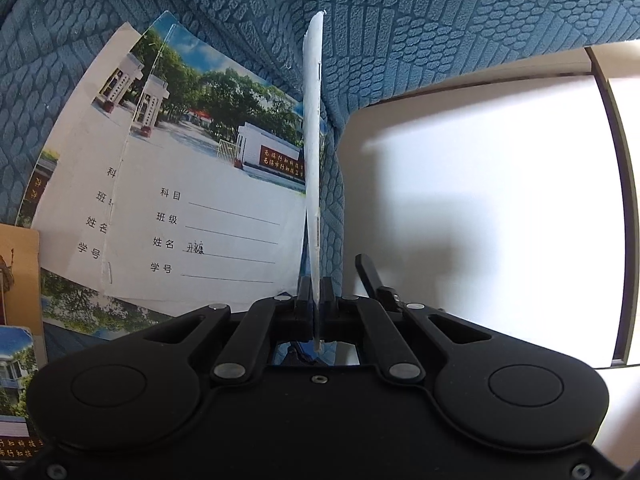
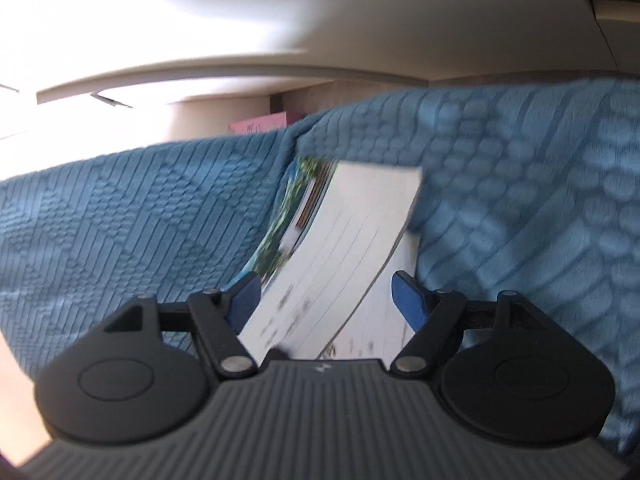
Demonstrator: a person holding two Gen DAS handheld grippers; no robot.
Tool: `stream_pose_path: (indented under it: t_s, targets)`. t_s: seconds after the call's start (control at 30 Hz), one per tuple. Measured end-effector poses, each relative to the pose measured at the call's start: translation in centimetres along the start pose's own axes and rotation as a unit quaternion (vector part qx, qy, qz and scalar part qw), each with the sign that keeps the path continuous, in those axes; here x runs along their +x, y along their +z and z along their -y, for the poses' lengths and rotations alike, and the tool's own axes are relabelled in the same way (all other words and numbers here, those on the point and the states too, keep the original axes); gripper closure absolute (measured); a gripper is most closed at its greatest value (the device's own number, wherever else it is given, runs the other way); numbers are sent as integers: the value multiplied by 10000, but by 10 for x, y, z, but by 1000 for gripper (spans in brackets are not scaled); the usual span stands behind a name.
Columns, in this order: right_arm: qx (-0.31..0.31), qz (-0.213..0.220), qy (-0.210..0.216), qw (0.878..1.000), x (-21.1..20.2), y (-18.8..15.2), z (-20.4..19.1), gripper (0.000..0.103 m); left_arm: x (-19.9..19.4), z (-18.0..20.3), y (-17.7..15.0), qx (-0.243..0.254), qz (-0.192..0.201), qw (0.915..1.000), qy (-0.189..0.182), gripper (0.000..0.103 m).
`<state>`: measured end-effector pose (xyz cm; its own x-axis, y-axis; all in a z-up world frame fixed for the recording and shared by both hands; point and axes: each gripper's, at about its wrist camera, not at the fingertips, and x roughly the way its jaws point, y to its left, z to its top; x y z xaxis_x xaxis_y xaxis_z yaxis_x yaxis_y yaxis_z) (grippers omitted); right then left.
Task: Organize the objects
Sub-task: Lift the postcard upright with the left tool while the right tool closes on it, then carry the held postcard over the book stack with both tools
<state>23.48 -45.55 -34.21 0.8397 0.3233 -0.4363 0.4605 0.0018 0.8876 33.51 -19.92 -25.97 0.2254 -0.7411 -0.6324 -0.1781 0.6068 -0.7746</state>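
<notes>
In the left wrist view my left gripper (image 1: 316,286) is shut on a thin white exercise book (image 1: 314,120), which stands edge-on straight up from the jaws. To its left, several exercise books with a school-gate photo cover (image 1: 208,208) lie overlapping on the blue textured sofa cover (image 1: 440,20). The right wrist view is blurred. There my right gripper (image 2: 326,302) is open, its blue pads (image 2: 408,300) wide apart. An open lined exercise book (image 2: 352,232) slants between the pads, and neither pad visibly presses on it. I cannot tell if it is the same book.
A bright white flat surface (image 1: 480,200) with a raised edge lies to the right of the sofa cover. An orange-covered book (image 1: 18,264) and another photo cover sit at the far left. A pink object (image 2: 260,124) shows behind the sofa back (image 2: 120,208).
</notes>
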Motion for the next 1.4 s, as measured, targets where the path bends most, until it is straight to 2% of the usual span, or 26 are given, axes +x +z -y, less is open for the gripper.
stream_pose_path:
  t_s: [0.1,0.13,0.17,0.23,0.33,0.63,0.87,1.1,1.4]
  targets:
    - [-240,104,-77,9996,1,6,-4,46,-7,1,0,58,47,10000,11,102]
    - [-321,98,-121,9994,1,7,-5,55,-9,2,-1,68,56,10000,17,102]
    - [-388,93,-181,9990,1,8,-8,60,-10,2,-2,75,62,10000,18,102]
    - [-619,128,-284,9976,1,8,-12,80,-13,2,0,68,100,9999,55,102]
    - [-824,150,-349,9959,-1,5,-17,91,-22,3,-2,130,154,9997,148,102]
    - [-1685,298,-405,9844,-28,-14,-48,97,-40,6,-8,141,169,9996,194,101]
    - [-2138,408,-385,9753,-46,-30,-73,98,-54,11,-15,230,198,9995,72,101]
    - [-2448,476,-237,9681,-70,-47,-105,98,-95,39,-28,481,343,9982,-45,100]
    - [-3058,430,-88,9511,-111,-92,-146,98,-163,59,-57,729,687,9949,-115,99]
